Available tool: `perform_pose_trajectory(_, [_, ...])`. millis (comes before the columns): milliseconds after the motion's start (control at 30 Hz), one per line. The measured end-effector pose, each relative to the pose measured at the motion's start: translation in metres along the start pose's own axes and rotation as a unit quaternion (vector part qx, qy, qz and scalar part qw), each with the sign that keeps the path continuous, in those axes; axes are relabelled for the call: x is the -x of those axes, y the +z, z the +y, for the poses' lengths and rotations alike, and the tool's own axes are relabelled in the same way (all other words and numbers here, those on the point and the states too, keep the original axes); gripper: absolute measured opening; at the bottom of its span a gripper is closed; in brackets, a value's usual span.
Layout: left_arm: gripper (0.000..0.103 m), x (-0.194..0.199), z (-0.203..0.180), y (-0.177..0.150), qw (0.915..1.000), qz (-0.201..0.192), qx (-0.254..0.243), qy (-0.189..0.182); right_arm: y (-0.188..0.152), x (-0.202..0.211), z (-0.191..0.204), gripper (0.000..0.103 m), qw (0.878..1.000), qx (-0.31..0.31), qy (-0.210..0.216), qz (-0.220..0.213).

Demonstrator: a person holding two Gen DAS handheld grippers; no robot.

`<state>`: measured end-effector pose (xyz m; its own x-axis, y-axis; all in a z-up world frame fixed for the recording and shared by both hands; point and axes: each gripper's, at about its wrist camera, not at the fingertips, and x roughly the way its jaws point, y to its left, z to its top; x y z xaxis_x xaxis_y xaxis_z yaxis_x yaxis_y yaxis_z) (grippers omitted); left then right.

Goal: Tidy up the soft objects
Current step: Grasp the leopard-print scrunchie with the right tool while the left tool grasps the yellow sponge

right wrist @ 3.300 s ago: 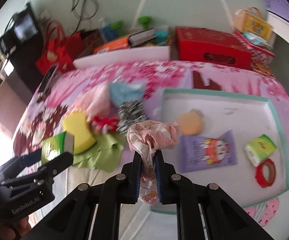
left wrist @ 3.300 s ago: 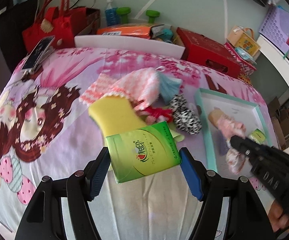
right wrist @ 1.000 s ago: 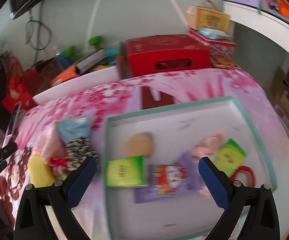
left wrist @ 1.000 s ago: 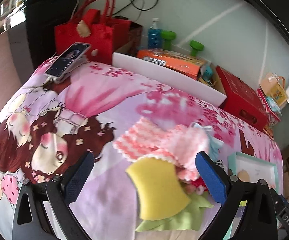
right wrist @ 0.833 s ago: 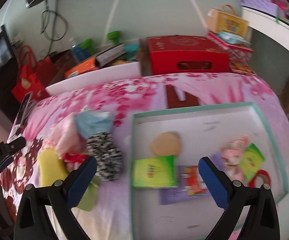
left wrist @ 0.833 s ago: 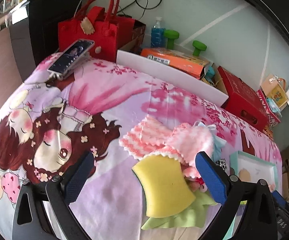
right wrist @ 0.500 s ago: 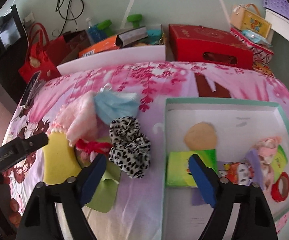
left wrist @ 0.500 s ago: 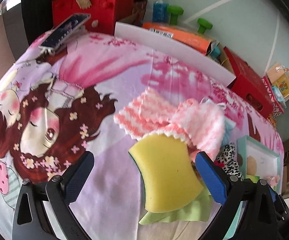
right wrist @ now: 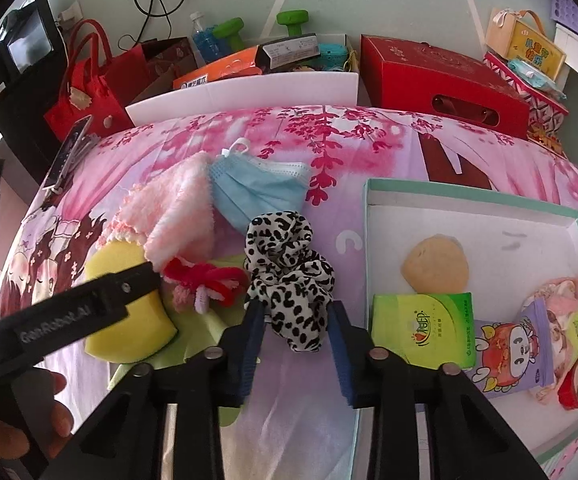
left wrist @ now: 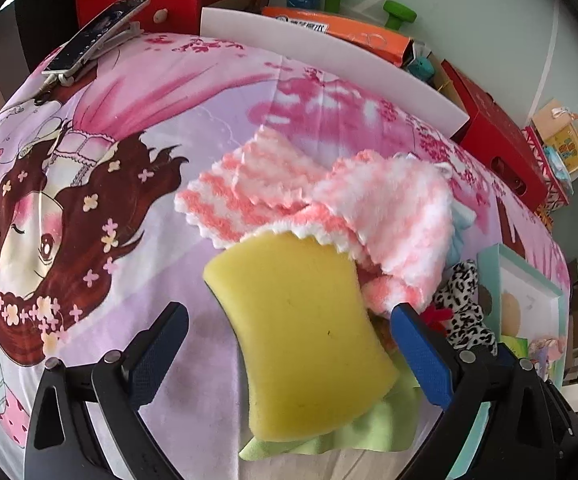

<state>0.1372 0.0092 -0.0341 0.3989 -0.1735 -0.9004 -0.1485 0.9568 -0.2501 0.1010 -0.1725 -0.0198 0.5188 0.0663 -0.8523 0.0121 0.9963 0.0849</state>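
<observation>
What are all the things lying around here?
Sponge: one, yellow, on the bedspread between the left gripper's fingers.
Cloth: one, light green, under the sponge.
Towel: one, pink and white, behind the sponge.
Mask: one, blue, beside the towel.
Scrunchie: one, leopard print, between the right gripper's fingers.
Yarn bow: one, red, left of the scrunchie.
Tray: one, white with teal rim, on the right.
Tissue pack: one, green, in the tray.
Phone: one, dark, far corner.
Left gripper: open.
Right gripper: just been closing around the scrunchie.
</observation>
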Motion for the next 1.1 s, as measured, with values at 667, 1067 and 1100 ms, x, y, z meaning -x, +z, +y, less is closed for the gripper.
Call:
perform_pose_trajectory(667, [0.067,0.014,0.005,-0.002,0.9996,-0.003,0.006,-0.029,0.005,0.018,-0.001,0.014,1.0,0.0,0.009,-0.023])
perform_pose_trajectory(1067, [0.067,0.064,0.014,0.003,0.9981,-0.05,0.014,-0.033,0.012,0.062,-0.011,0.012,0.995,-0.025,0.035,-0.085])
perform_pose_trajectory(1100, [0.067,0.069,0.014,0.003,0.9977,-0.058,0.013,-0.032,0.013,0.065,-0.012,0.012,0.995,-0.027,0.034,-0.088])
